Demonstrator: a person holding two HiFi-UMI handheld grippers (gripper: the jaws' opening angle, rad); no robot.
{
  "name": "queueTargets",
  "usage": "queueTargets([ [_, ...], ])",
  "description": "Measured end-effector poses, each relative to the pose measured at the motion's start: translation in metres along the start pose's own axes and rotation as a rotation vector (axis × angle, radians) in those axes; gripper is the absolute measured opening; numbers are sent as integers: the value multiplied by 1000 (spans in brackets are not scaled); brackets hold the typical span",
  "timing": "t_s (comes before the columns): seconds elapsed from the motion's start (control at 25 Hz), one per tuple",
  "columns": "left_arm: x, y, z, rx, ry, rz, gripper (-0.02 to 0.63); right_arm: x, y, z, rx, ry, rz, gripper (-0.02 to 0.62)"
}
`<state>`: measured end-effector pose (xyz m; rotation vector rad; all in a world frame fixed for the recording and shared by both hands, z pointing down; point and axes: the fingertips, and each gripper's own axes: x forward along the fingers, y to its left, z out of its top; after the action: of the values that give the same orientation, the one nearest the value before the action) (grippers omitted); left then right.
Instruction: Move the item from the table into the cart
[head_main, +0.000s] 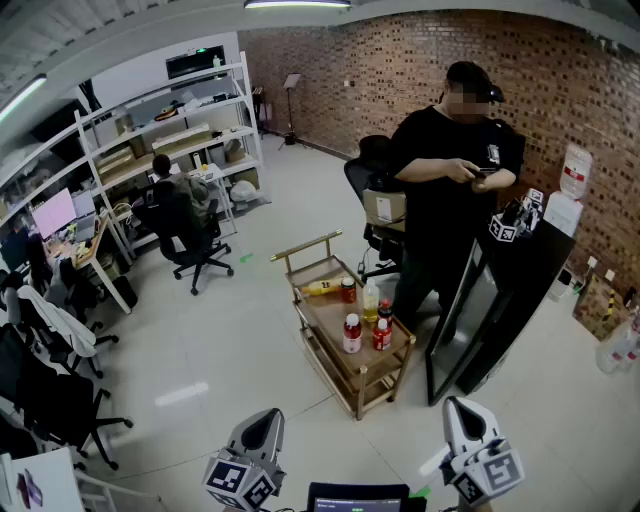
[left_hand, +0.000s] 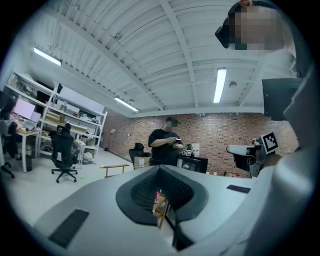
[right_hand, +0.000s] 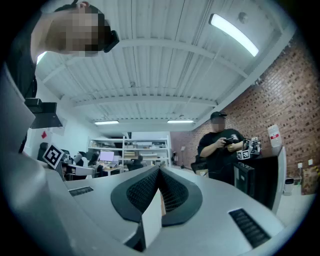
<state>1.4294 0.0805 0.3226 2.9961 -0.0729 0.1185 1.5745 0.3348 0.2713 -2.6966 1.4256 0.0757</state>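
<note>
A wooden cart (head_main: 355, 372) with gold rails stands mid-floor in the head view. On its top shelf lie a yellow bottle (head_main: 322, 289) on its side, two red-capped bottles (head_main: 352, 333), a pale upright bottle (head_main: 371, 300) and a dark jar (head_main: 348, 290). My left gripper (head_main: 265, 418) and right gripper (head_main: 460, 408) are at the bottom edge, both short of the cart and pointing level at it. Both are shut with nothing held. In the left gripper view the jaws (left_hand: 160, 171) meet, and the cart (left_hand: 161, 206) shows through a thin slit. The right gripper (right_hand: 159, 174) is empty too.
A person in black (head_main: 450, 190) stands behind the cart beside a black cabinet (head_main: 520, 290) carrying marker cubes (head_main: 505, 228). Office chairs (head_main: 190, 235), desks and white shelving (head_main: 170, 120) line the left. A brick wall (head_main: 560, 90) runs along the right.
</note>
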Motion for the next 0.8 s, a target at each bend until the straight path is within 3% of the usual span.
queueTargets([
  [0.12, -19, 38, -6, -8, -18, 54, -5, 35, 34, 1, -102, 2, 61, -20],
  [0.2, -44, 77, -4, -8, -37, 92, -5, 62, 79, -1, -136, 2, 113, -20],
  [0.4, -169, 231, -16, -85, -65, 262, -5, 150, 259, -18, -100, -32, 284, -20],
  [0.64, -339, 423, -29, -99, -86, 463, -5, 263, 495, -68, -27, -7, 475, -19],
  [0.8, -444, 511, -28, -142, -118, 632, -5, 317, 639, -79, 0, 10, 641, -20],
])
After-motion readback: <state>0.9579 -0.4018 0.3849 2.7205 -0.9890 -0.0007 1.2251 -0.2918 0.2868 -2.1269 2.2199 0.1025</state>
